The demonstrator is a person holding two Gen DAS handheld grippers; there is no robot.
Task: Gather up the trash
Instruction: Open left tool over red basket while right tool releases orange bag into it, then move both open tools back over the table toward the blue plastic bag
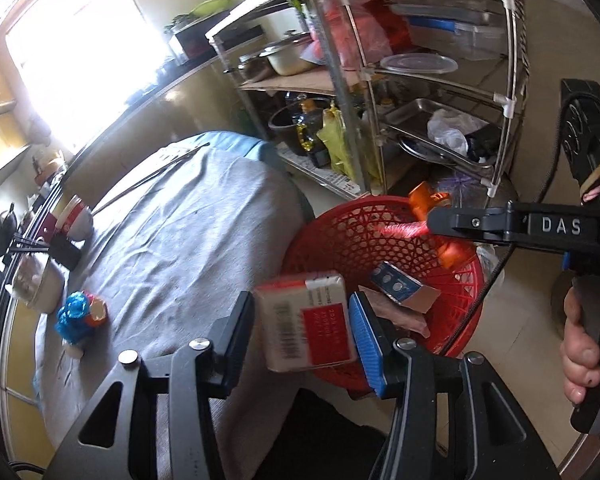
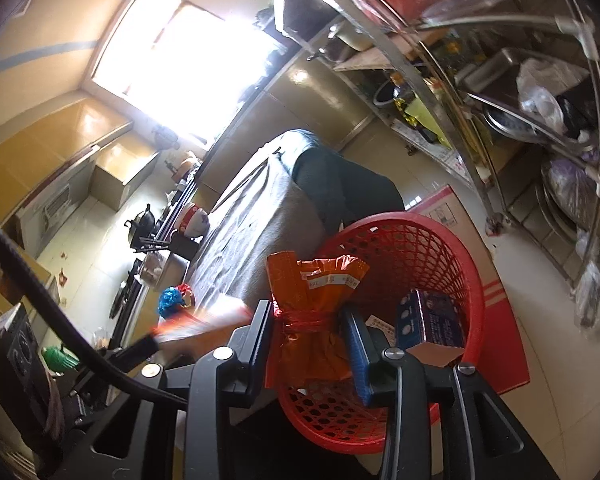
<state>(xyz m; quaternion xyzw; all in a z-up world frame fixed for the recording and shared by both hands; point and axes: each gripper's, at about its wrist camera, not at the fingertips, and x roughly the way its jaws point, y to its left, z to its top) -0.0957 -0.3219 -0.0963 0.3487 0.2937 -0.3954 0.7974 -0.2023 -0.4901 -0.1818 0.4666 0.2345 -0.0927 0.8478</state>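
left wrist view shows a table under a grey cloth (image 1: 188, 240) filling the middle, with a metal shelf rack (image 1: 432, 92) of pots, trays and lidded tubs behind it by the tiled wall. a red mesh basket (image 1: 340, 236) stands on the floor just beside the table's near corner; inside it lie a blue carton printed with round discs (image 1: 396, 284) and some pale paper. the left gripper (image 1: 306, 332) hangs over the basket's near rim with a white and red carton (image 1: 308, 320) between its jaws; the carton is blurred and tilted, the blue pad sits just beside its right edge, and i cannot tell whether the pads press it or have let go. to the right, a hand (image 1: 584, 344) holds the other tool. right wrist view has the right gripper (image 2: 306, 344) above the same basket (image 2: 452, 248), its jaws set on either side of an orange foil packet (image 2: 308, 304), cinched at the waist with red string; whether the pads pinch it i cannot tell. on the cloth near the table's far side sit a crumpled blue wrapper (image 1: 74, 316), a white tub (image 1: 40, 284), and a red and white bowl (image 1: 74, 216).
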